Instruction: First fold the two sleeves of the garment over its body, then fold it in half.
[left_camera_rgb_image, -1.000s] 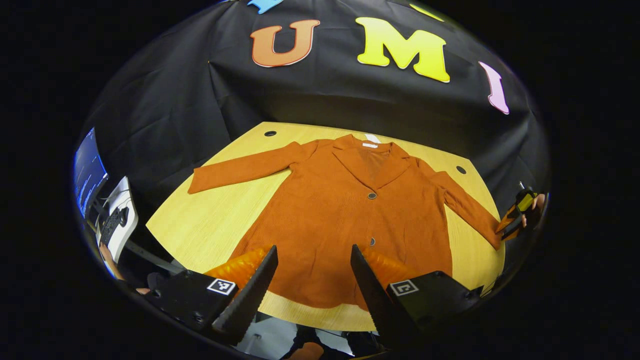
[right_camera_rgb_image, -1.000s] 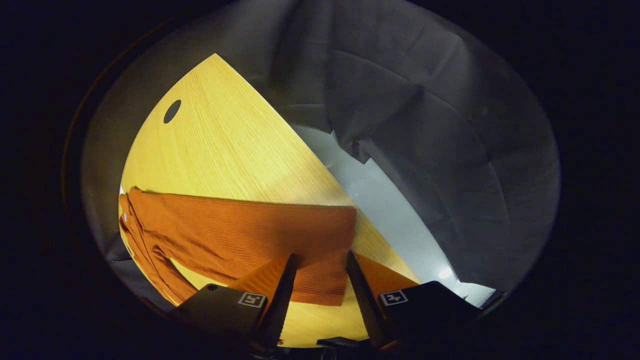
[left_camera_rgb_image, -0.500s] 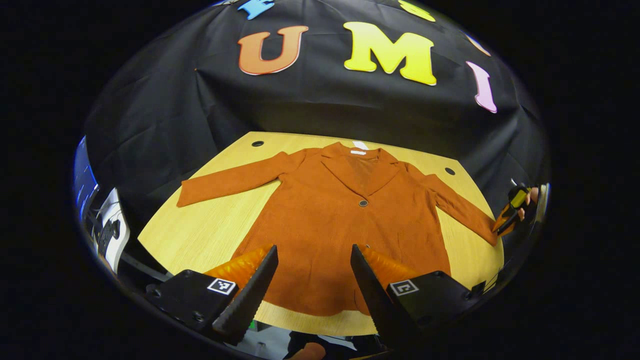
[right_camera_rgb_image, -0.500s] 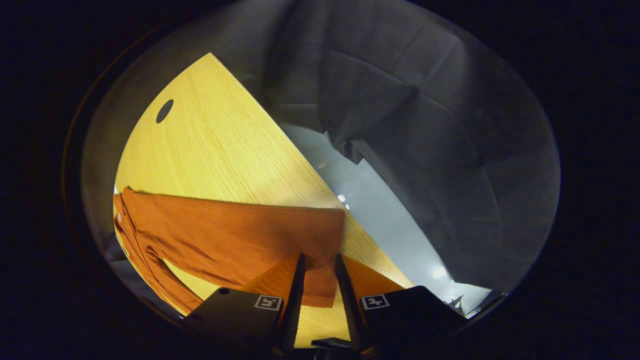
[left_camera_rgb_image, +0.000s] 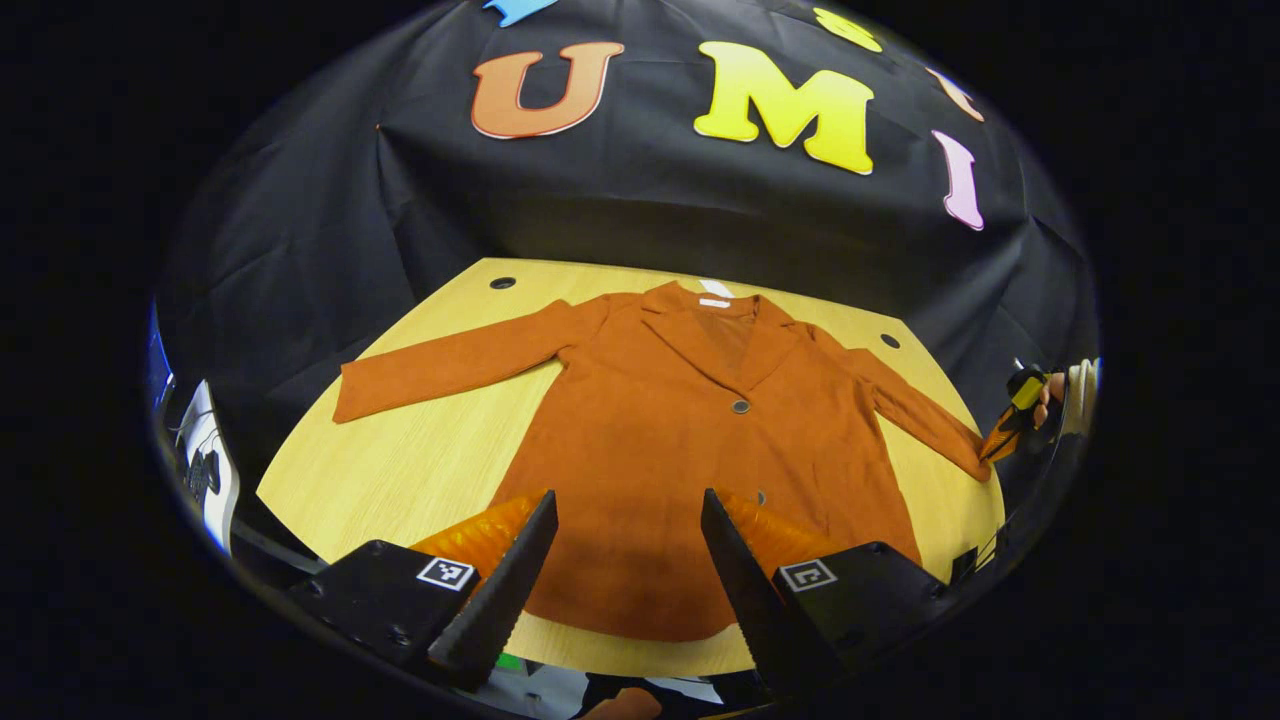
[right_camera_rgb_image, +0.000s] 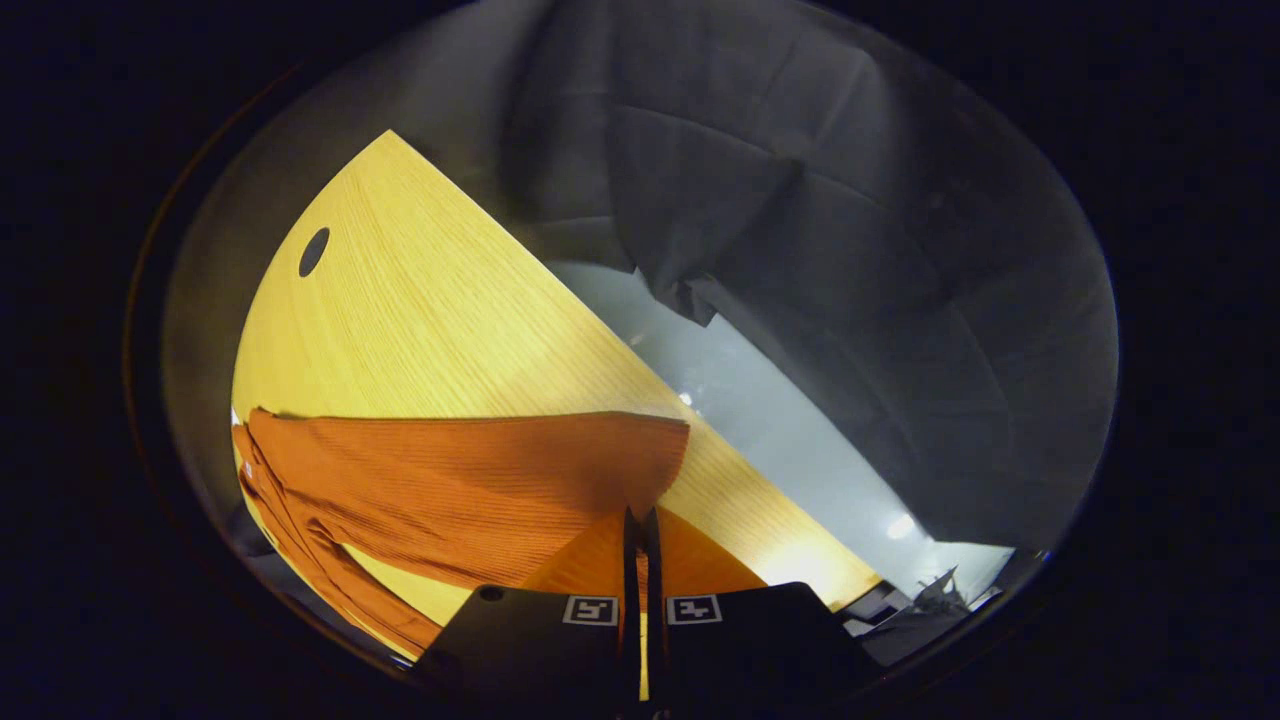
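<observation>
A rust-orange jacket (left_camera_rgb_image: 690, 440) lies flat and face up on the wooden table (left_camera_rgb_image: 400, 470), collar toward the back wall, both sleeves spread out. My left gripper (left_camera_rgb_image: 625, 560) hovers open above the hem with nothing between its fingers. In the left gripper view, my right gripper (left_camera_rgb_image: 1005, 435) sits at the cuff of the jacket's right-hand sleeve (left_camera_rgb_image: 925, 420), held by a hand. In the right gripper view, the right gripper (right_camera_rgb_image: 640, 545) is shut on the cuff of that sleeve (right_camera_rgb_image: 470, 470), and the cloth bunches and lifts at the fingers.
The table's far corners have round cable holes (left_camera_rgb_image: 502, 283) (left_camera_rgb_image: 888, 341) (right_camera_rgb_image: 313, 251). Beyond the table edge by the right gripper lies pale floor (right_camera_rgb_image: 800, 430). A keyboard on a stand (left_camera_rgb_image: 205, 470) is off to the left.
My right gripper has closed from open onto the sleeve cuff, and the cuff now puckers upward. The left gripper has stayed open and drifted slightly over the hem.
</observation>
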